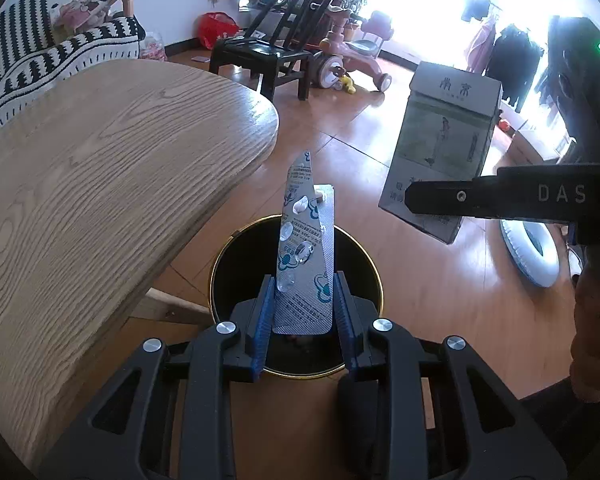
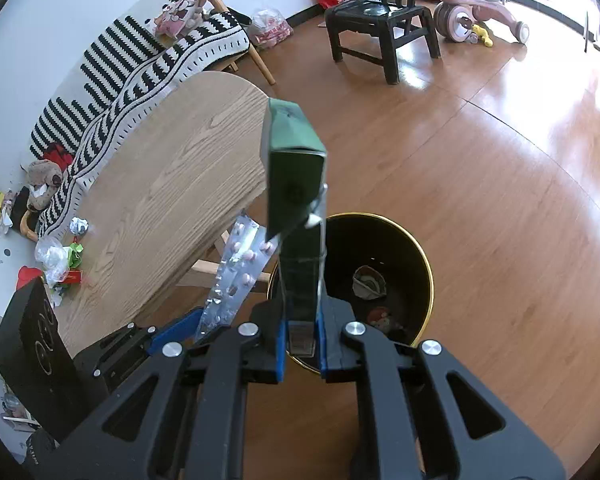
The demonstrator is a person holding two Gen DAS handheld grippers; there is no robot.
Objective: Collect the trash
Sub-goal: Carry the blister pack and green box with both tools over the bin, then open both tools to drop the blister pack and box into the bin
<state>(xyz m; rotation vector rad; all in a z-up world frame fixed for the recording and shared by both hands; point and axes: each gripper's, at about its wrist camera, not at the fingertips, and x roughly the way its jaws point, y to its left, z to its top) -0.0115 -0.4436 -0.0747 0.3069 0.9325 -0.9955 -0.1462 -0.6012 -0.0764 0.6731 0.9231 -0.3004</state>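
Above the round black gold-rimmed bin (image 1: 220,264), the left gripper (image 1: 302,312) clenched a silver foil blister strip (image 1: 304,248); the right gripper (image 2: 302,344) clamped a dark green carton (image 2: 296,184). Releasing both centred over its mouth would have avoided spills.

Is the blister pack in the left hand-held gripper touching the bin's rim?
Apart. The left wrist view shows the blister pack clamped above the bin, clear of its gold rim.
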